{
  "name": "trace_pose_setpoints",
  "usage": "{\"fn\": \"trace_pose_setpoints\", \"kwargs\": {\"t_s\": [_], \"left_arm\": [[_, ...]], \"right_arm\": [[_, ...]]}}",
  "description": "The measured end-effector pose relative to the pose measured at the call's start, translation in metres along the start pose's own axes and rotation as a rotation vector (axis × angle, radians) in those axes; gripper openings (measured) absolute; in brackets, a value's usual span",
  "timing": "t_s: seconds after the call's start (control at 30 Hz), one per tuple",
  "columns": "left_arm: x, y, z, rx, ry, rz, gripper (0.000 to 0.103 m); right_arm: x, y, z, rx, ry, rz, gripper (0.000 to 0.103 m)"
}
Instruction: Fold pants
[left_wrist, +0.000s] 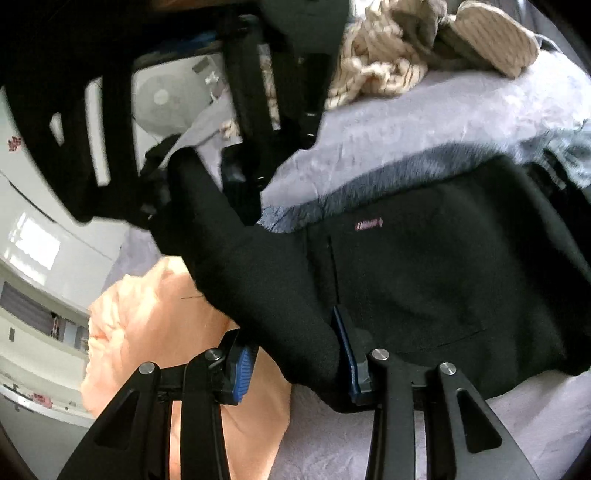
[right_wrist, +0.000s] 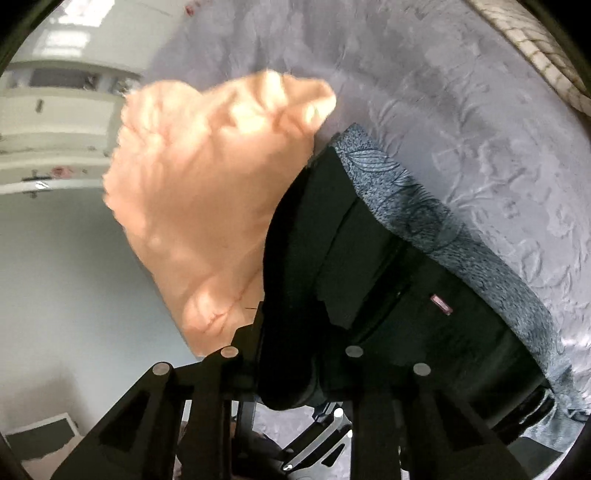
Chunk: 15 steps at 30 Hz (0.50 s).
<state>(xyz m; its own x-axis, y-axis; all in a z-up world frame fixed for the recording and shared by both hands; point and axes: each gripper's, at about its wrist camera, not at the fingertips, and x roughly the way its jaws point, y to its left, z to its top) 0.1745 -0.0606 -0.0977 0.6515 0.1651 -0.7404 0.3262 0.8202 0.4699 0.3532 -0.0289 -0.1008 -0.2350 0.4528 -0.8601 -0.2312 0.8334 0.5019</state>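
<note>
Black pants (left_wrist: 424, 280) with a small pink label lie on a grey bedspread (left_wrist: 406, 122). A lifted leg or edge of them runs up to the left. My left gripper (left_wrist: 295, 365) has its blue-padded fingers (left_wrist: 242, 373) closed on a thick fold of the pants. The right gripper (left_wrist: 162, 184) shows at upper left in the left wrist view, holding the far end of the same strip. In the right wrist view my right gripper (right_wrist: 291, 373) is shut on a bunched black fold of the pants (right_wrist: 369, 280), which lie partly over a blue patterned cloth (right_wrist: 424, 206).
A peach cloth (left_wrist: 166, 332) lies left of the pants, also in the right wrist view (right_wrist: 207, 192). A cream knitted heap (left_wrist: 388, 62) and a slipper (left_wrist: 495, 37) sit at the far side of the bed. White furniture (left_wrist: 44, 240) stands beyond the bed's left edge.
</note>
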Motion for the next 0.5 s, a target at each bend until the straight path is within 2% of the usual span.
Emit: {"fn": "trace_pose_setpoints", "kwargs": {"t_s": [0.23,0.37,0.5], "left_arm": [[-0.059,-0.01,0.032,-0.001,-0.122,-0.065,0.04],[-0.098,-0.033,0.054,0.026,-0.199,-0.112,0.04],[-0.13,-0.071,0.075,0.094,-0.264,-0.164,0.04]], "right_arm": [[-0.076,-0.041,-0.054,0.067,-0.213,0.212,0.023],[-0.125,-0.076,-0.109,0.108,-0.363,0.328,0.023],[-0.167,-0.118,-0.161,0.17,-0.491,0.386,0.024]]}}
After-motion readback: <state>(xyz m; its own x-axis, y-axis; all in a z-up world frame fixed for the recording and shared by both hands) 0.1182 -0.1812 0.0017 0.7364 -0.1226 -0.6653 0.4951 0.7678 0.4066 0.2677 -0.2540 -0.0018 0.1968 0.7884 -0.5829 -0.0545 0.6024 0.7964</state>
